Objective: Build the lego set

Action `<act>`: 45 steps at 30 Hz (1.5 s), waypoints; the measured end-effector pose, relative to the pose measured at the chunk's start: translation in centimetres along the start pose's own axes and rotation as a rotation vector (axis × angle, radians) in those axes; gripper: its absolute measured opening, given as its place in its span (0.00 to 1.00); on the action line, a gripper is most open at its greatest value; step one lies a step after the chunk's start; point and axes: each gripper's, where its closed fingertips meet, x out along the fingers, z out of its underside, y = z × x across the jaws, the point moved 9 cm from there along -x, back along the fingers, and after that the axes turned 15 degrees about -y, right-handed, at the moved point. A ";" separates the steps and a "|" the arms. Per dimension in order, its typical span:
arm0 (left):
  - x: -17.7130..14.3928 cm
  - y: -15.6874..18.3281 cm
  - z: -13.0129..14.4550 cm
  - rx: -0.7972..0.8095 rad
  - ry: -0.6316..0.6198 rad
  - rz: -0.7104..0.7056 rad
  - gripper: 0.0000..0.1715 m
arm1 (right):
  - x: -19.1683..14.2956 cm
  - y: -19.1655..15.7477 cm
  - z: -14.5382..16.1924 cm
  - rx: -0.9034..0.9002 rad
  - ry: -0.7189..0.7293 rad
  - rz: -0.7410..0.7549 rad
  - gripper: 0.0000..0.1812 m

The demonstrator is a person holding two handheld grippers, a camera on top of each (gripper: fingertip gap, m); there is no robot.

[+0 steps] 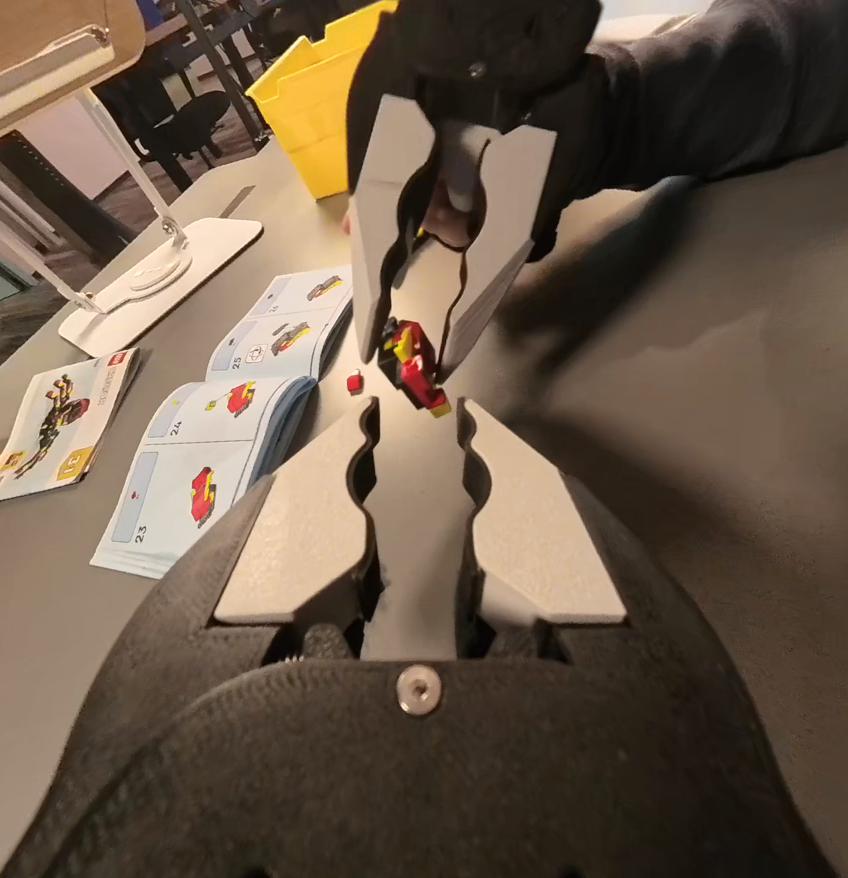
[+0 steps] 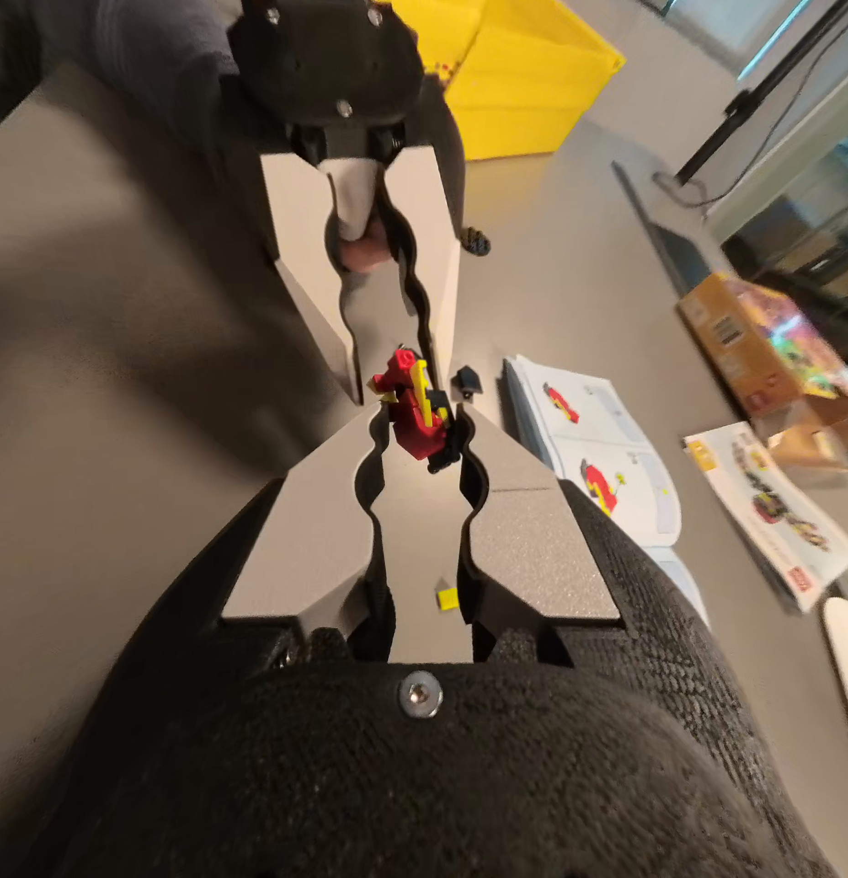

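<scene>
Left wrist view shows my left gripper with jaws parted and empty, hovering low over the grey counter. Facing it, my right gripper has its jaws partly closed around the red, yellow and black lego model, held above the counter. 1 loose red brick lies beside the open instruction booklet, with a yellow bin beyond

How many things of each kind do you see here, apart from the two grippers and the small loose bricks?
Instruction booklets: 2 (open one, closed one)
Lego model: 1
Yellow bin: 1
Cardboard box: 1
Lamp: 1
Total: 6
</scene>
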 end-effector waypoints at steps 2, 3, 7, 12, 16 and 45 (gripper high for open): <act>-0.1 -0.1 -0.1 -0.027 0.014 0.012 0.17 | -0.2 -0.2 -0.4 -0.027 0.003 0.054 0.14; -0.2 -0.2 -0.1 -0.044 0.023 0.020 0.17 | -0.3 -0.2 -0.6 -0.041 0.000 0.075 0.14; -0.4 -0.3 -0.3 -0.095 0.058 0.037 0.13 | -0.4 -0.5 -0.9 -0.065 0.001 0.125 0.14; -0.4 -0.1 -0.3 -0.078 0.060 0.035 0.12 | -0.6 -0.5 -0.9 -0.040 0.015 0.128 0.14; -0.4 0.3 -0.4 -0.031 0.059 0.011 0.14 | -0.8 -0.2 -0.8 0.006 0.030 0.097 0.14; -2.2 -0.9 -0.4 -0.201 0.297 0.062 0.08 | -1.8 0.0 -0.7 0.036 0.060 0.106 0.14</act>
